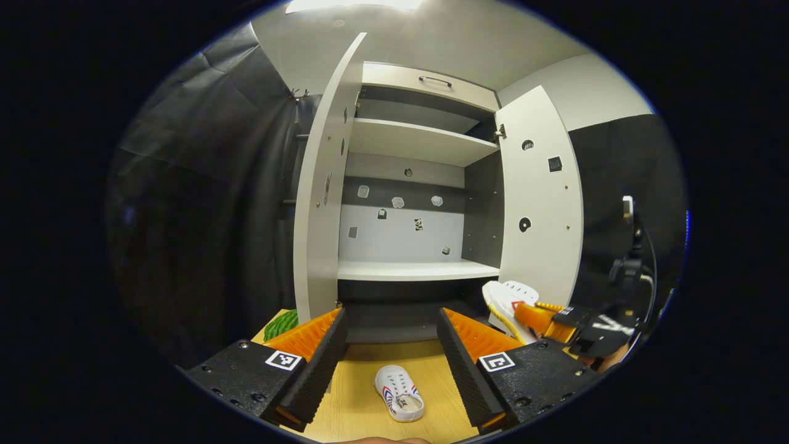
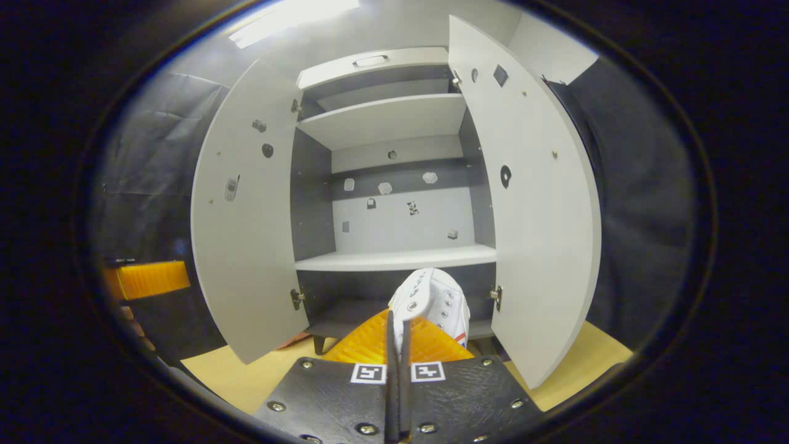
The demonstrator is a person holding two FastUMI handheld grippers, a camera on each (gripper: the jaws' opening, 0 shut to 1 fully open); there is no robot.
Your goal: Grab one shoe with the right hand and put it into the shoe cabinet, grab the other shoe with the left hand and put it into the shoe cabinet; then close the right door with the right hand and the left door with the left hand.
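Left gripper view: low over the surface (image 1: pixel 363 364), facing the open shoe cabinet (image 1: pixel 407 203) head-on, fairly near. Right gripper view: nearer, slightly from the right (low too). Shared: cabinet interior, both doors.

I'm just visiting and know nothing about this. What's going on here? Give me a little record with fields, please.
cabinet: shoe cabinet, shelves bare
doors: left door and right door both open
right gripper: right gripper shut on a white shoe, held up in front of the cabinet's bottom opening
left gripper: left gripper open, nothing between its fingers
second shoe: other white shoe lies on the wooden floor below the left gripper
progress: no shoe inside yet
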